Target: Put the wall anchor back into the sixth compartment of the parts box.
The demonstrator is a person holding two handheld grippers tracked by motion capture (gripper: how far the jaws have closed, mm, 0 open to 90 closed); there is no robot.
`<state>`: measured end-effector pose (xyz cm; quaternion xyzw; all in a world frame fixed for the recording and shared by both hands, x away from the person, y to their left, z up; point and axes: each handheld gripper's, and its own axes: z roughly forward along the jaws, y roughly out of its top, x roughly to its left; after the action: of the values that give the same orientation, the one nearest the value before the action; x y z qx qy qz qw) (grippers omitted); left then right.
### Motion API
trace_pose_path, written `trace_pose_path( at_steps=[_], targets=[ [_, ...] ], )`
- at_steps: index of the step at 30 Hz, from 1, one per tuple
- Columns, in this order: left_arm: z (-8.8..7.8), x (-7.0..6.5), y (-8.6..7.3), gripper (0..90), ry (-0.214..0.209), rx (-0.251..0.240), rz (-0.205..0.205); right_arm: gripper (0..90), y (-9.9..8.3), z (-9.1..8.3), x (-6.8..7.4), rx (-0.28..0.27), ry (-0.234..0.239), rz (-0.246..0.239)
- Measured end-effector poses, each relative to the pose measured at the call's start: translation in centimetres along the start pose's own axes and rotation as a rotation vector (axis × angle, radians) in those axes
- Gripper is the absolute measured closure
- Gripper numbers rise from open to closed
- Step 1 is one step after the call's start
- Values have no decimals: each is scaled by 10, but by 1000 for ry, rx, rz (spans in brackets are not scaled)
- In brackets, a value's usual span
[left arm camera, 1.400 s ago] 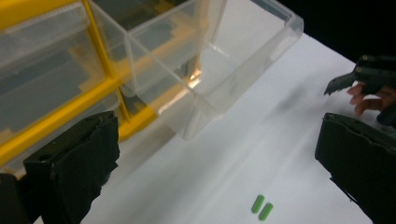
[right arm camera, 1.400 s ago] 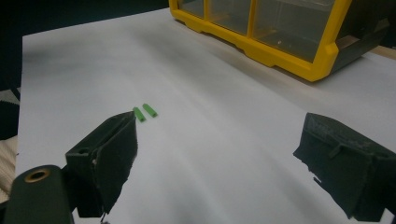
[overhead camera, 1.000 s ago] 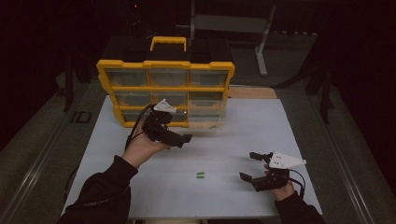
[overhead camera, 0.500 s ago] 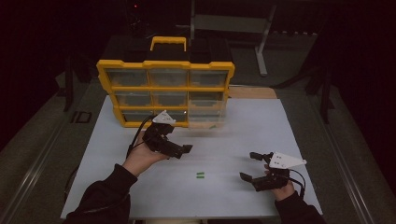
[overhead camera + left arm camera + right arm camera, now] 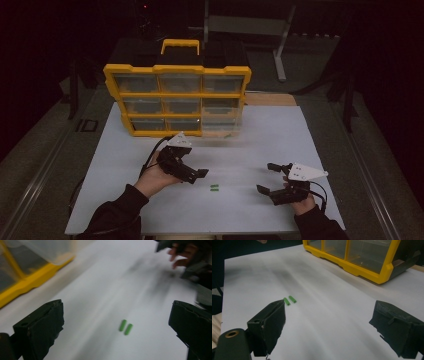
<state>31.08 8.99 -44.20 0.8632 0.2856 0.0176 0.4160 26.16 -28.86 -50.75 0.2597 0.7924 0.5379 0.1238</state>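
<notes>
The left gripper (image 5: 192, 171), jaws spread wide, has moved down from the organizer (image 5: 177, 99) toward two green pegs (image 5: 214, 188); the right gripper (image 5: 271, 178) stays open.

My left gripper (image 5: 192, 169) and right gripper (image 5: 274, 179) were black, each under a grey three-cornered plate, trailing black cables; my sleeves looked dark, possibly black.

I'm seeing two small green pegs (image 5: 214, 188) lying flat and side by side, parallel, nearly touching, on the white table. They're sitting just ahead of my left gripper (image 5: 194, 170), below its spread jaws, and well off to the left of my right gripper (image 5: 267, 178).
</notes>
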Motion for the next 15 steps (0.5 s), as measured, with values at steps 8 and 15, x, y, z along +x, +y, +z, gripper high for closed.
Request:
trace_pose_path(
  at_steps=[8,15],
  targets=[
    [11,-6,-6,0,-29,22,43,120,0,0,0,4,4,-2],
    [25,-12,-10,0,-63,68,107,120,0,1,0,2,5,-2]
  ],
)
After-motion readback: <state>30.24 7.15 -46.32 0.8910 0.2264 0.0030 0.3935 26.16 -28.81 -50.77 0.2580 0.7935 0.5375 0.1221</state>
